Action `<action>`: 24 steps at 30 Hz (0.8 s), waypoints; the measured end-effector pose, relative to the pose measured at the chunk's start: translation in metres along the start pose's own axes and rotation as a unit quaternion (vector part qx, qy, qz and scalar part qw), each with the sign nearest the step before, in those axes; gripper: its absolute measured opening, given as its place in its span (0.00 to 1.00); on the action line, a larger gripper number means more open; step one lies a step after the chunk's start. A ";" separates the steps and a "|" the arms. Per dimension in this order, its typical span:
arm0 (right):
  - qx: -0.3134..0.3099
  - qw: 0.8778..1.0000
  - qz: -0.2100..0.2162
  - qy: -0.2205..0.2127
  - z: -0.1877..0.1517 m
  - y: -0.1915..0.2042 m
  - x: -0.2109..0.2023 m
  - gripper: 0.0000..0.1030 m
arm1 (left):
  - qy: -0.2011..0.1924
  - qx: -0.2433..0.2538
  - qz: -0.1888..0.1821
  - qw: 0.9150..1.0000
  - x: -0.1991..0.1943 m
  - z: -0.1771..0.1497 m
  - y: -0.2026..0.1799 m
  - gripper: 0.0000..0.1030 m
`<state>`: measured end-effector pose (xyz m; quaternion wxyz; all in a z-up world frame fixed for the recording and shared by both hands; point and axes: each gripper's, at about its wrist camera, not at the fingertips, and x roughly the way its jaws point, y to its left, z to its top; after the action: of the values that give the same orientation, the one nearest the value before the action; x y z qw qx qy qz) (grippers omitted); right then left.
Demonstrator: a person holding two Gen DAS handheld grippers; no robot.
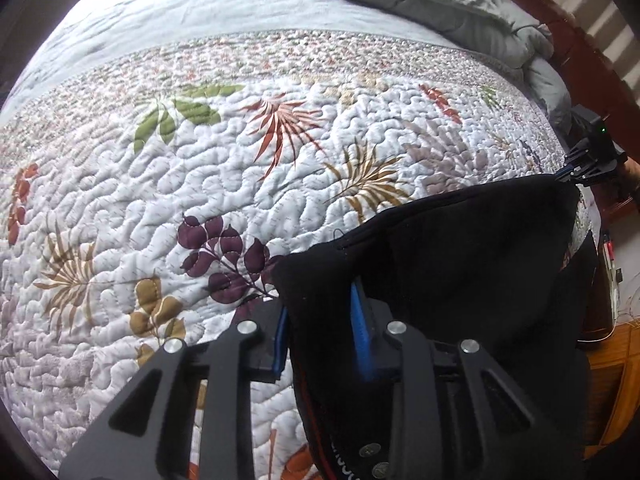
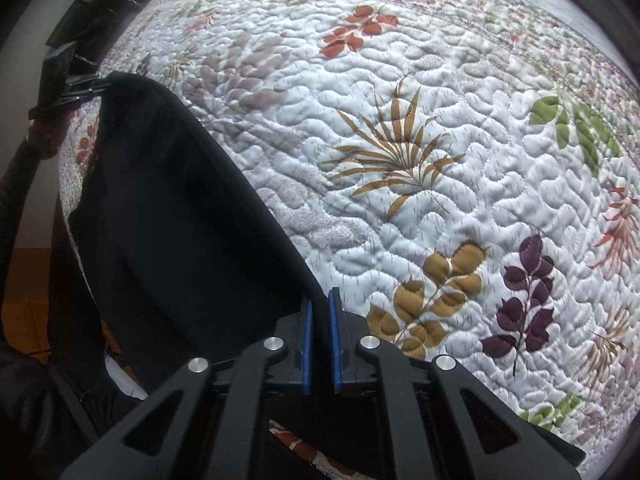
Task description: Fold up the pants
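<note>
**Black pants held up between both grippers over the bed**

Blue pads on my left gripper were clamped onto a thick bunch of the black pants, the fabric filling the gap between the two fingers and spilling down over the right-hand one. A strip of waistband with pale lettering showed just under that finger, too blurred for me to read. From there the cloth ran as a taut, slightly sagging sheet up and away to my right gripper, which from the left wrist view was pinching the far corner of the garment.

From my right wrist view, my right gripper had its pads nearly together with an edge of the pants pinched between them; the grip looked firm, though the dark cloth made the exact contact hard to see. The fabric stretched off to my left gripper at the upper left, where the other corner was held.

The pants hung lifted above the quilted bedspread, white with printed leaves, their lower part drooping towards the near edge of the bed. A grey-green comforter lay bunched at the far end.
</note>
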<state>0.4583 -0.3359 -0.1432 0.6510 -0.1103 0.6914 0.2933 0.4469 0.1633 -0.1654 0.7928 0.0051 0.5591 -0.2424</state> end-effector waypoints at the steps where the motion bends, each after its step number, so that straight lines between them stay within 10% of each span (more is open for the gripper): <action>1: -0.005 1.000 -0.009 -0.003 -0.002 0.007 -0.006 0.06 | -0.008 0.003 0.001 1.000 -0.006 -0.001 -0.004 0.23; 24: -0.030 0.979 -0.120 -0.162 -0.152 0.194 -0.059 0.05 | -0.115 0.066 -0.051 0.990 -0.145 -0.123 -0.094 0.13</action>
<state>0.2352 -0.2767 -0.0386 0.7814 -0.1634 0.5491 0.2475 0.2642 0.1691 -0.0581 0.8364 0.0006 0.4465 -0.3179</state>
